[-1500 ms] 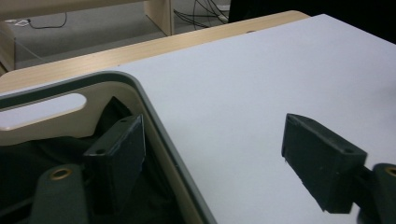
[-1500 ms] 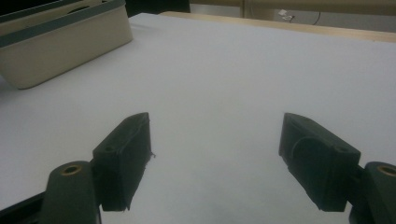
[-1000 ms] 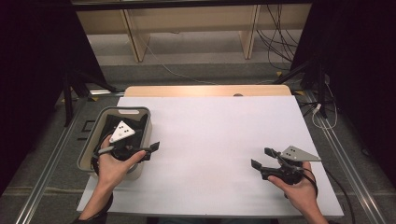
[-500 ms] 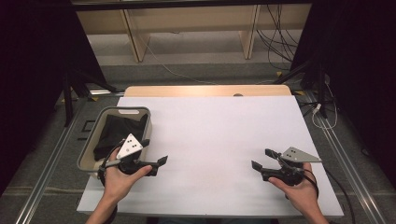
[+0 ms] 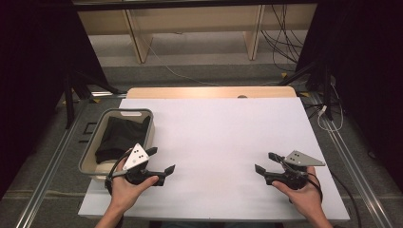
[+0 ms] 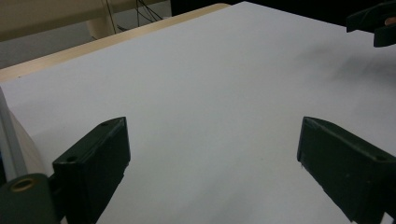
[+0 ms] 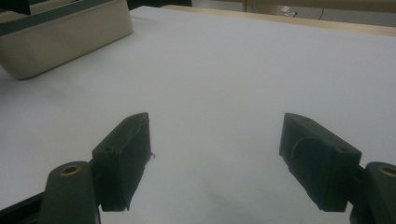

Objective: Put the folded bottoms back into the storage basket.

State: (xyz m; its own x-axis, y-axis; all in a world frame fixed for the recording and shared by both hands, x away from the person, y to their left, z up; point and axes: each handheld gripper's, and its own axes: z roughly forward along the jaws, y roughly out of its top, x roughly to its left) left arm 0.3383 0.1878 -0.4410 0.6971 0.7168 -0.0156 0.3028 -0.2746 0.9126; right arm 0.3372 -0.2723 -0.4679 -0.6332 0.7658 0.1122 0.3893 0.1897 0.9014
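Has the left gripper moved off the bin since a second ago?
Yes. The left gripper has come out from over the grey bin, toward the person and onto the white table, jaws open and empty.

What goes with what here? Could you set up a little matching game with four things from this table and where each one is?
Things:
1. black cloth
2. grey bin
3. left tool
4. right tool

Places or states:
A. open, over the white sheet near the table's right front
B. lying inside the bin
C. open and holding nothing, just beside the bin
D. standing at the table's left edge

Pairs: 1-B, 2-D, 3-C, 4-A
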